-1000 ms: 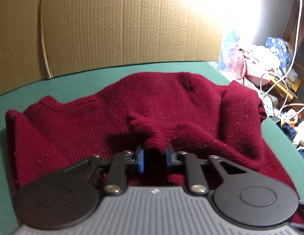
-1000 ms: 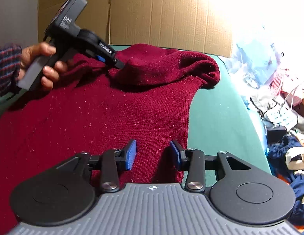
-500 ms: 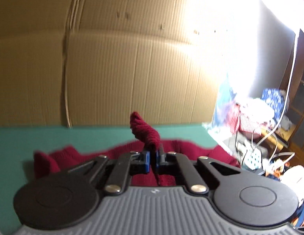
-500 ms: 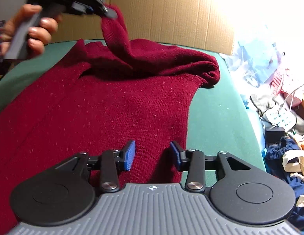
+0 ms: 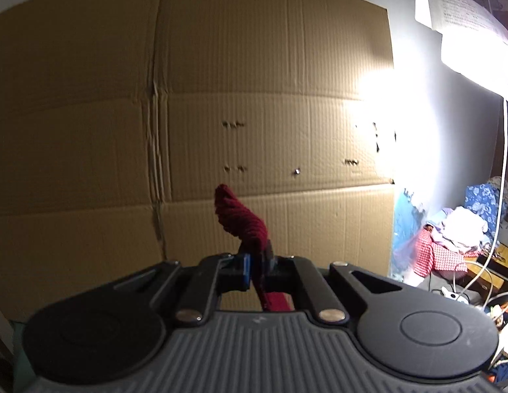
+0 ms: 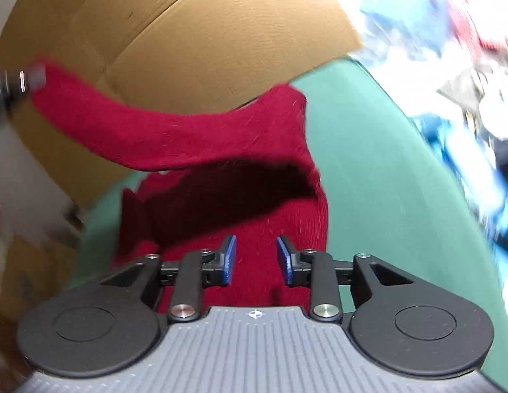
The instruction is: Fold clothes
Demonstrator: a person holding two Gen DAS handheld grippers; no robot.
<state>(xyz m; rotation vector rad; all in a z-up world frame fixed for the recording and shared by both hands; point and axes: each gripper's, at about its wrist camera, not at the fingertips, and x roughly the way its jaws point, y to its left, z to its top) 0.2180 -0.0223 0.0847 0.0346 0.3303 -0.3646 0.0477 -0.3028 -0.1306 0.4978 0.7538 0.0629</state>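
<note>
Your left tongs [image 5: 256, 270] pinch the dark red knitted sweater's [image 6: 240, 229] sleeve [image 6: 129, 131], raised toward ten o'clock, likely to fold it inward. Right tongs [image 6: 255, 260] hover wide apart over its body, on the green worktop [image 6: 385, 180].

A: What's under the right gripper [image 6: 255, 258]?
B: Its jaws stand apart above the red sweater [image 6: 254, 196] on the green table [image 6: 385, 180].
A: And the sleeve [image 6: 139, 124]?
B: Lifted leftward, clamped by the blurred left gripper [image 6: 21, 80].
</note>
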